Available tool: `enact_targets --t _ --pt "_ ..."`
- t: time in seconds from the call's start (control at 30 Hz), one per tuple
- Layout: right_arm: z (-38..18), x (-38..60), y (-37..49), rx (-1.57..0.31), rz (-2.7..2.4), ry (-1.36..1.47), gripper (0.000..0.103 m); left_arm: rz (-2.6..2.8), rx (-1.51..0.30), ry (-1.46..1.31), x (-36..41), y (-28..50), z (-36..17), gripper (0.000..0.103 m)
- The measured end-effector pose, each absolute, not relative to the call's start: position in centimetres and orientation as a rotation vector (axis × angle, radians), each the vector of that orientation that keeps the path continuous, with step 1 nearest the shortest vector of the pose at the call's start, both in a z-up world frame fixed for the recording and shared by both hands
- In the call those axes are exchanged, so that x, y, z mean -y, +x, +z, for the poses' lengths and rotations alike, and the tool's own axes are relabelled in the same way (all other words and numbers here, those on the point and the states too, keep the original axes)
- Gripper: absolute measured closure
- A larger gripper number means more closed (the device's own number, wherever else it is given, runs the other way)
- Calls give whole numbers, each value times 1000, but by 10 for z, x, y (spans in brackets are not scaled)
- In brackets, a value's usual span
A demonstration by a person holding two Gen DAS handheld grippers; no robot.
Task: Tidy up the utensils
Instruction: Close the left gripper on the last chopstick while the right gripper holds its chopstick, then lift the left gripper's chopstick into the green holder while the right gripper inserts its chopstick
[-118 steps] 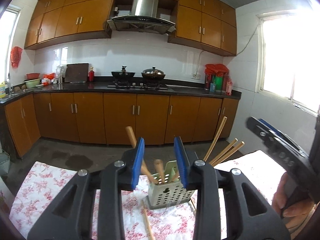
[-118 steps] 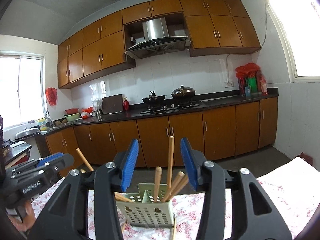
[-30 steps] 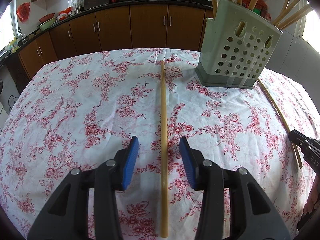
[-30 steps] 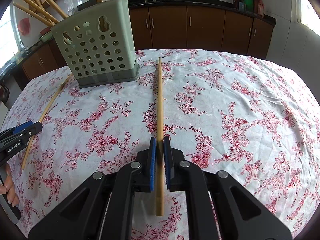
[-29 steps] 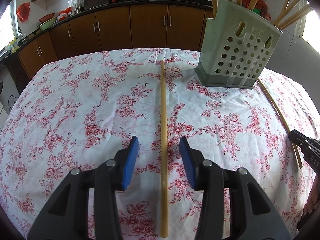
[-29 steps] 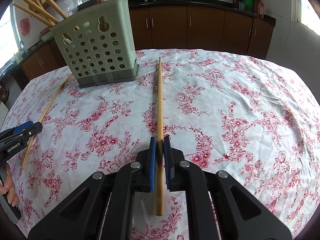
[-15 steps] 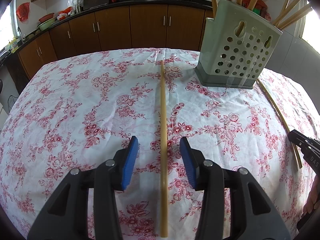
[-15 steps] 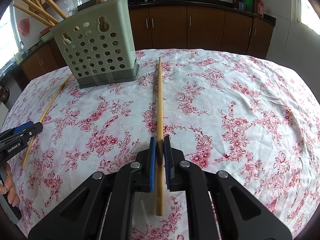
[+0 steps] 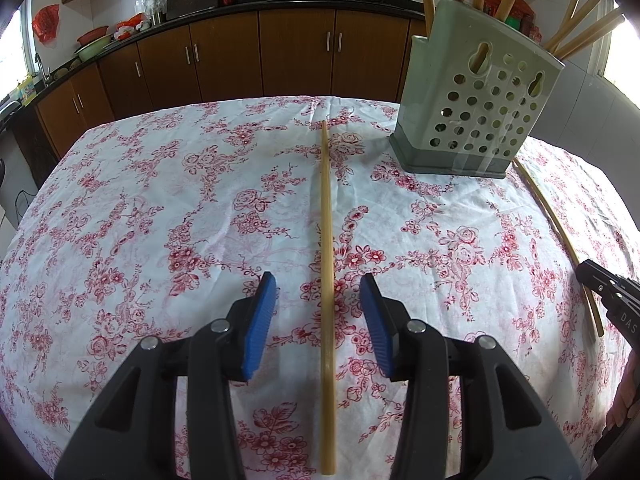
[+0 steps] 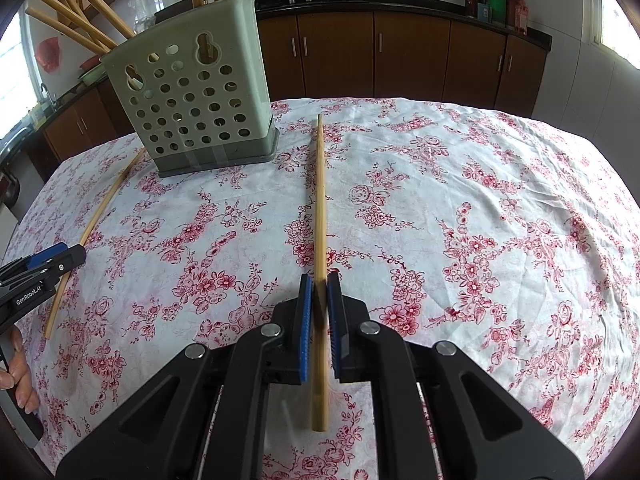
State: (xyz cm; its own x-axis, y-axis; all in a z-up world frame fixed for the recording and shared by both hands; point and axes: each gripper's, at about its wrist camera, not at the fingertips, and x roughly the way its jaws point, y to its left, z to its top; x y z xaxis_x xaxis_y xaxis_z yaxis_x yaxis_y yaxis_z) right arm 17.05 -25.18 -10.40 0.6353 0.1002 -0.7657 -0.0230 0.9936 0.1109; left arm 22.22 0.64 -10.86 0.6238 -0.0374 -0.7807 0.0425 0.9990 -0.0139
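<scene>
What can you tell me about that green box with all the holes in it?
The holder is a pale green plastic box with rows of round holes and two keyhole-shaped slots near the top. Its base is darker grey-green. It stands upright on the flowered tablecloth, and several wooden chopsticks stick out of its top, some leaning. Neither gripper touches it.

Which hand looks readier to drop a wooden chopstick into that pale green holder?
Right. The right gripper is shut on its wooden chopstick; the left gripper only straddles its chopstick, open. The pale green perforated holder stands close.
</scene>
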Motion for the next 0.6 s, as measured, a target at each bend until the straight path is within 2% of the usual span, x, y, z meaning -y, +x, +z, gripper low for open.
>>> enact_targets --t 0.2,0.33,0.4,0.43,0.6 --pt "-104 254 166 -879 71 111 94 -63 -898 53 -2 218 -109 60" --pt "-104 255 161 -871 78 123 94 -97 -895 78 1 208 -109 71" --pt "-104 256 161 -871 76 121 94 -110 -893 83 2 205 -109 83" --pt "-104 256 160 -870 75 119 95 -120 -893 87 3 205 -109 93" --pt "-89 258 149 -807 68 107 95 -143 -887 150 8 197 -103 95"
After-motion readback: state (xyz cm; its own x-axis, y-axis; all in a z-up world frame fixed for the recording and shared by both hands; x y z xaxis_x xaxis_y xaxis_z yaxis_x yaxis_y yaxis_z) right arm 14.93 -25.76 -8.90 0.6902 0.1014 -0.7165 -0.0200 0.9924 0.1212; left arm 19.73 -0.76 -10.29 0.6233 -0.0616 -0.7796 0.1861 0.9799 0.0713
